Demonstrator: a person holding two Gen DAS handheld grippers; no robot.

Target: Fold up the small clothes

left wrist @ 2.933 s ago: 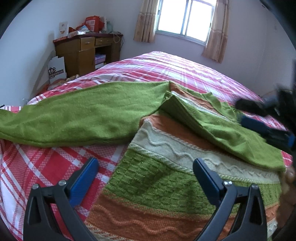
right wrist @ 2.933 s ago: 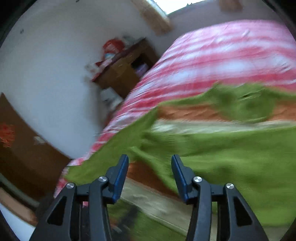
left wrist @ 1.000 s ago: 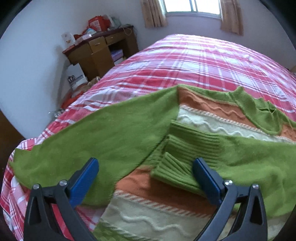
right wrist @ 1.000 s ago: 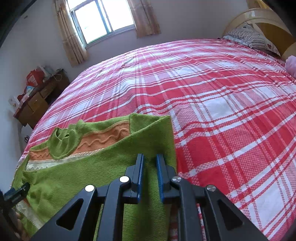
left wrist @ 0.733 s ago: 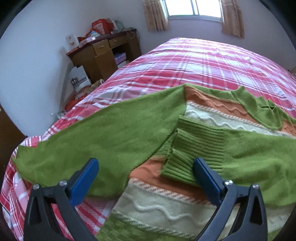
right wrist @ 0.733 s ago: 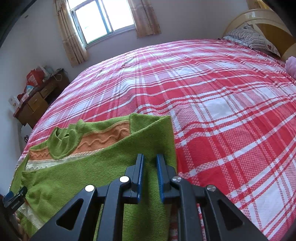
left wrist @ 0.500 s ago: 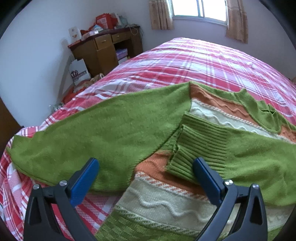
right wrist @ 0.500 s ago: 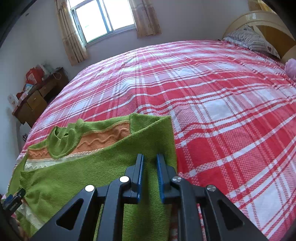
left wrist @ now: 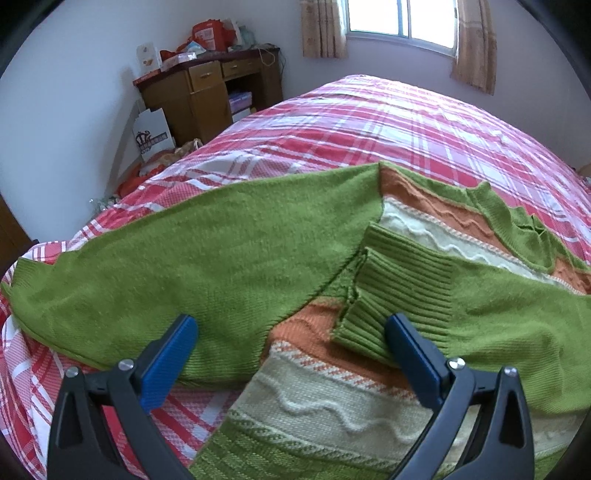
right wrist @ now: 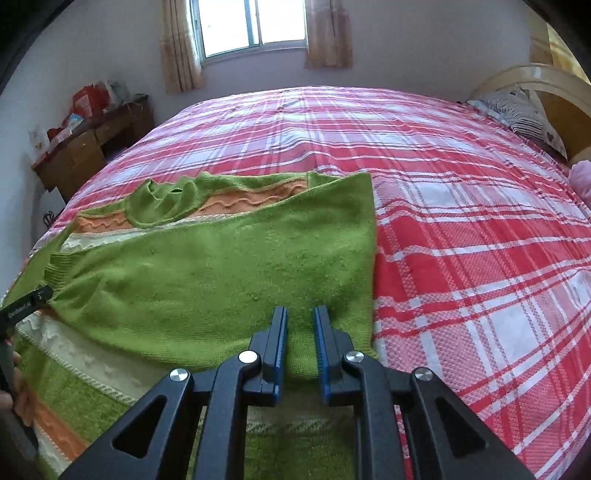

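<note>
**Folded sleeve released, second sleeve still spread**

Lying flat on the red, pink and white plaid bedspread [right wrist: 461,206] is the green knitted sweater with orange and cream wavy bands [left wrist: 332,398]. Compared with a second ago, the right gripper [right wrist: 300,332] is drawn back from the cloth: its blue pads, then nearly pressed together over the folded green panel [right wrist: 229,273], now stand a narrow gap apart with nothing pinched between them, and the fold's far corner is seen further from the fingertips. The window and the wooden headboard [right wrist: 546,88] have swung round in that view. In the left wrist view the sweater is shown slightly lower and more side-on than before; the ribbed green cuff [left wrist: 399,291] of the folded sleeve is laid across the chest bands, and the other long green sleeve [left wrist: 177,266] is stretched out to the left over the bedspread. The left gripper [left wrist: 291,350] is spread wide above the sweater, empty, its right pad just over the cuff.

The room is lit by a curtained window [left wrist: 399,18]. A brown wooden desk [left wrist: 210,92] is set against the pale wall, its top cluttered with red bags and boxes; its open shelf holds stacked items too small to tell. A white paper bag [left wrist: 153,131] is propped beside the desk. A patterned pillow [right wrist: 521,114] is placed at the headboard.
</note>
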